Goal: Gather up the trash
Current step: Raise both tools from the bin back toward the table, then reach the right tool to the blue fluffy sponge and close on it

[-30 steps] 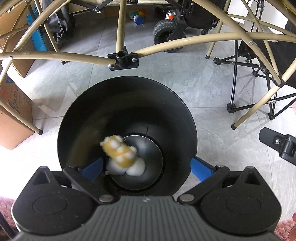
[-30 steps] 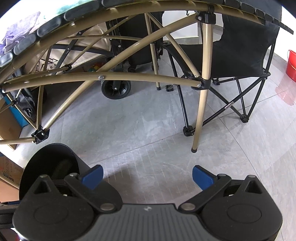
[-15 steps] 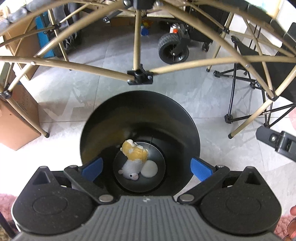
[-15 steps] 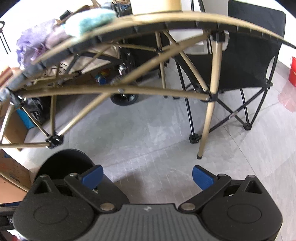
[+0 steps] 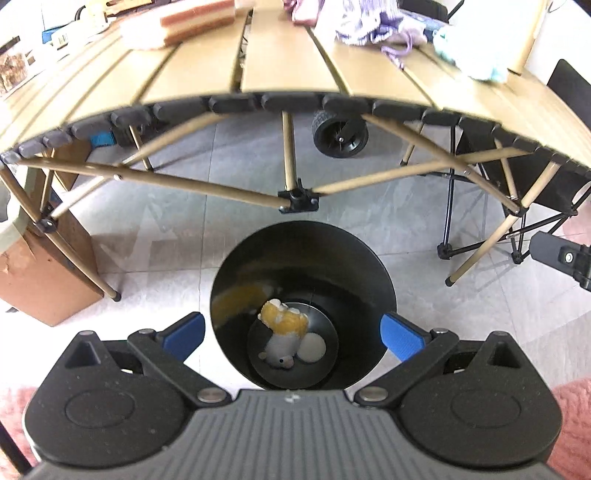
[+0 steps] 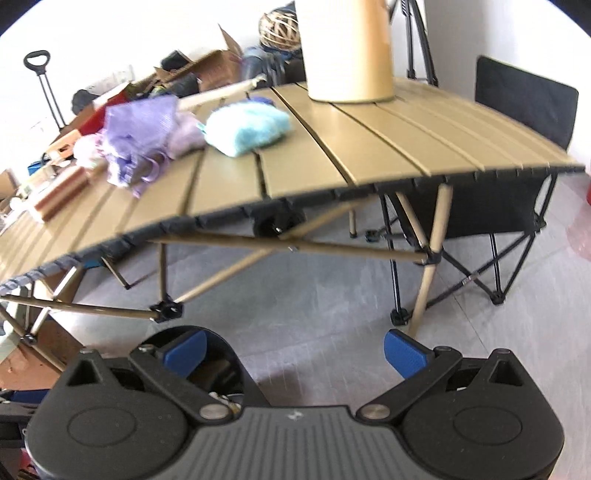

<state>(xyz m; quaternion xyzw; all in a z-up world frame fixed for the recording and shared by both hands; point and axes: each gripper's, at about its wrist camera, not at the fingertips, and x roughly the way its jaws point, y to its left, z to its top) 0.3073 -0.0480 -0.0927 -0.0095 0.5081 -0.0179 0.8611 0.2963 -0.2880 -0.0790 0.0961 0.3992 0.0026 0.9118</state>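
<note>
A black round bin (image 5: 236, 280) stands on the floor under my left gripper (image 5: 291, 334), which is open and empty above it. At the bin's bottom lie a yellow-and-white scrap (image 5: 283, 320), a grey lump (image 5: 280, 349) and a pale disc (image 5: 314, 347). My right gripper (image 6: 295, 349) is open and empty too, higher up and facing the tan slatted table (image 6: 369, 147). On the table lie a light blue fluffy wad (image 6: 245, 127), a purple crumpled cloth (image 6: 142, 134) and a brown-and-cream sponge block (image 5: 197, 16). The bin's rim (image 6: 218, 339) shows by the right gripper's left finger.
The folding table's tan legs and cross-bars (image 5: 291, 162) stand just beyond the bin. A black folding chair (image 6: 517, 206) is at the right, a cardboard box (image 5: 40, 273) at the left, a black wheel (image 5: 340, 131) under the table. A tall tan cylinder (image 6: 349, 51) stands on the tabletop.
Both grippers have risen, so the tabletop has come into view. The yellow-and-white scrap fell from between the left fingers to the bin's bottom and lies still.
</note>
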